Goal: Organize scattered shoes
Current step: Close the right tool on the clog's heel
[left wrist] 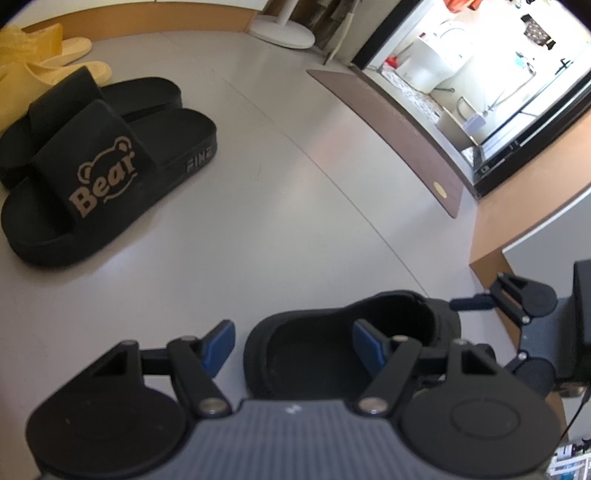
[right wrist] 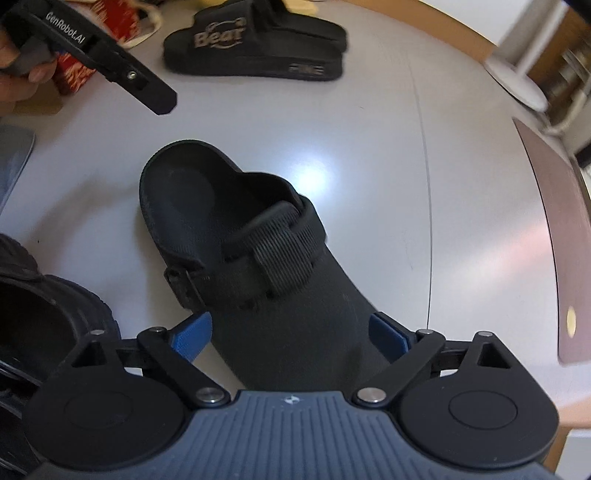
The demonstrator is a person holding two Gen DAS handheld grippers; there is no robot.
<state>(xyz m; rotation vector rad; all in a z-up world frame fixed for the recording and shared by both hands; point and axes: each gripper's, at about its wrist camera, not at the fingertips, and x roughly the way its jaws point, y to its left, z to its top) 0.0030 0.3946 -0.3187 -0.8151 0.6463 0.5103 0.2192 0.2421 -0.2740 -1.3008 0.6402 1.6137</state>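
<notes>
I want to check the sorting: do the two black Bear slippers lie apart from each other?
No, in the left wrist view the two Bear slippers lie side by side, touching, on the grey floor.

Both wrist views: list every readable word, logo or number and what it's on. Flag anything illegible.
"Bear", tan lettering with a bear outline: strap of the near black slide.
"FINE": side of that slide's sole; blurred in the right wrist view.
"GenRobot.AI": black handle held in a hand at upper left of the right wrist view.
Small white mark on each gripper's ribbed housing: too small to read.
Red patterned box: no legible text.
</notes>
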